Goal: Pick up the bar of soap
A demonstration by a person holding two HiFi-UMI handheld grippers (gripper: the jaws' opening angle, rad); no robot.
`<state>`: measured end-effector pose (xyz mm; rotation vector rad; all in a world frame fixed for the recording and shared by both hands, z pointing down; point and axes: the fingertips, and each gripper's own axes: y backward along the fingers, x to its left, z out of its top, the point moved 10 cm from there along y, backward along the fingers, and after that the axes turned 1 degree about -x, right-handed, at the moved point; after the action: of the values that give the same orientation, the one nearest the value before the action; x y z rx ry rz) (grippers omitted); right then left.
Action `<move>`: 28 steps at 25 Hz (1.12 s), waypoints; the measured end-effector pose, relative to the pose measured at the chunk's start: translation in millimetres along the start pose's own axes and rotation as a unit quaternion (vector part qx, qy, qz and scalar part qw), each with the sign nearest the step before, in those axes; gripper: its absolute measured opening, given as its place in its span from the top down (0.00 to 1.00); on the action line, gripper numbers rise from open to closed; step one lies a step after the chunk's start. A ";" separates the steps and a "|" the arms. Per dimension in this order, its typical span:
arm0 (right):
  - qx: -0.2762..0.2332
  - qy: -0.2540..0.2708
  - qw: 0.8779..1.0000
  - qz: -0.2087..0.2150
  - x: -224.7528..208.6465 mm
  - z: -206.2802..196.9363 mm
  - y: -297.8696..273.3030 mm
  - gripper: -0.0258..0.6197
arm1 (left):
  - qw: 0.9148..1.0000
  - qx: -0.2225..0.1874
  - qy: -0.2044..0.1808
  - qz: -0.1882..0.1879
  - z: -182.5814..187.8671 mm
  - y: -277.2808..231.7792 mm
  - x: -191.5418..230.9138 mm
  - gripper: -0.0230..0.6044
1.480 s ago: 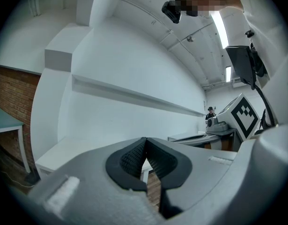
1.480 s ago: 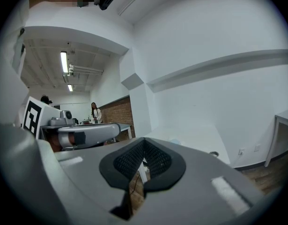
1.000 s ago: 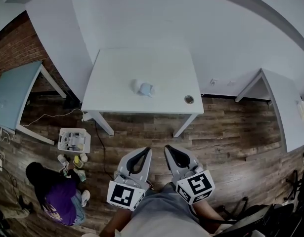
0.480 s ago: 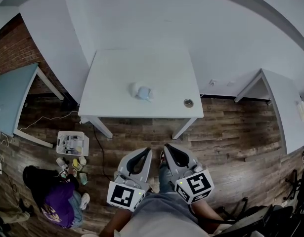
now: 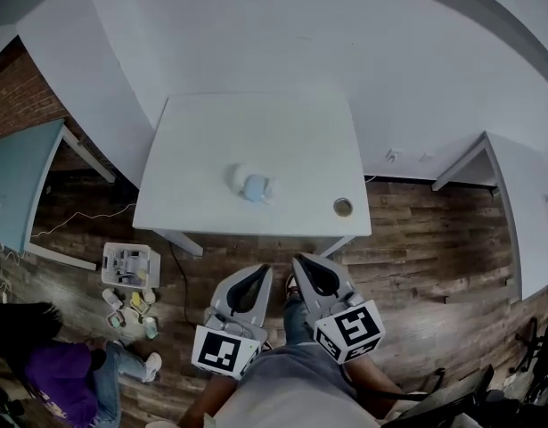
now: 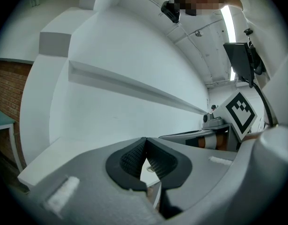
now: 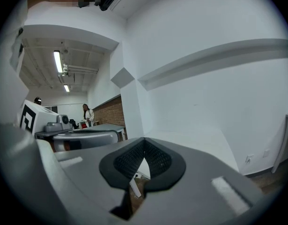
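The bar of soap (image 5: 255, 186) looks pale blue and lies near the middle of the white table (image 5: 202, 141), touching a small white thing (image 5: 240, 177) on its left. Both grippers hang over the wooden floor, short of the table's front edge, side by side and pointing at it. The left gripper (image 5: 261, 269) (image 6: 145, 139) is shut with nothing between its pads. The right gripper (image 5: 298, 260) (image 7: 144, 139) also has its pads together and empty. Neither gripper view shows the soap.
A small round object (image 5: 343, 207) sits near the table's front right corner. On the floor at left stand a white basket (image 5: 131, 265) and several bottles, with a crouching person (image 5: 51, 368) beside them. A blue table (image 5: 20, 181) stands left, another white table (image 5: 523, 203) right.
Both grippers have moved forward towards the table, which now lies closer in the head view. The crouching person has shifted towards the lower left corner.
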<state>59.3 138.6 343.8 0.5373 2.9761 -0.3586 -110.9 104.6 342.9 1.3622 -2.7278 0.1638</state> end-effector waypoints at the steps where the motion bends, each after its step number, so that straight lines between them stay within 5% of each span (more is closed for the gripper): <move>1: 0.001 0.000 1.000 0.005 -8.3 2.0 -7.0 0.96 | 1.000 0.000 0.001 0.004 0.5 -8.9 3.6 0.97; 17: 0.024 0.002 0.997 0.080 -135.9 25.9 -100.2 0.96 | 0.997 0.030 0.007 0.074 1.7 -141.7 41.8 0.97; 28: 0.044 0.006 0.993 0.113 -168.8 18.8 -144.4 0.96 | 0.988 0.062 0.021 0.142 -33.0 -159.0 68.6 0.97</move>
<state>166.6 -53.7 379.1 0.8789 2.8785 -0.4680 -23.7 -40.0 393.2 0.9727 -2.9059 0.3809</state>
